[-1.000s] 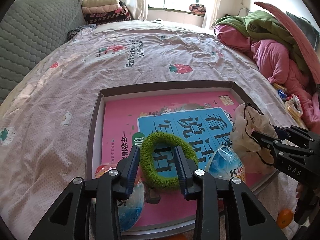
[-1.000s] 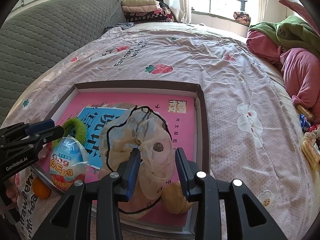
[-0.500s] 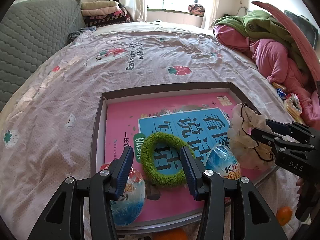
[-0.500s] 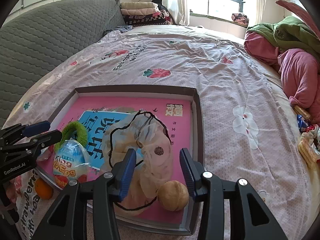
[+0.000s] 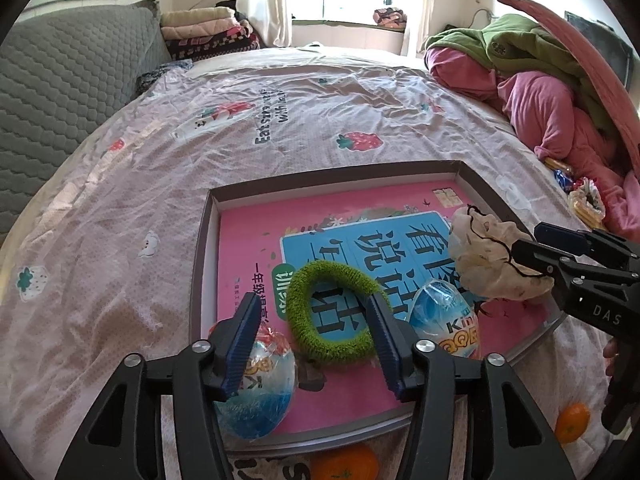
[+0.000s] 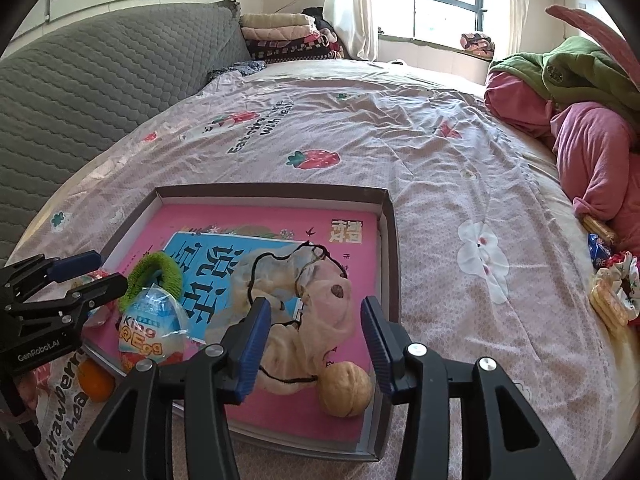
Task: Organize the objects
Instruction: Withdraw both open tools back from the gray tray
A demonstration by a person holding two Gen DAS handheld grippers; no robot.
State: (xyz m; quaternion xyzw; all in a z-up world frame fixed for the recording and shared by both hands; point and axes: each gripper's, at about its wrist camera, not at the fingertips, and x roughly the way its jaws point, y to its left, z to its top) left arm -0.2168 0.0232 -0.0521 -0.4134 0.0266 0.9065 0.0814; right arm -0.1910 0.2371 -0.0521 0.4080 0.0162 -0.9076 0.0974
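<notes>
Jaws of both grippers opening, gripping nothing; only right wrist shows walnut [image 6: 346,388] (boxed).

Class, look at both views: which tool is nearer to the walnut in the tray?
Right. The right tool is opening just above the walnut, which lies beside its right finger; the left tool opens around the green ring across the tray.

Left gripper [image 5: 312,320] and right gripper [image 6: 316,324] both angle downward, fingers opening, clamping nothing
</notes>
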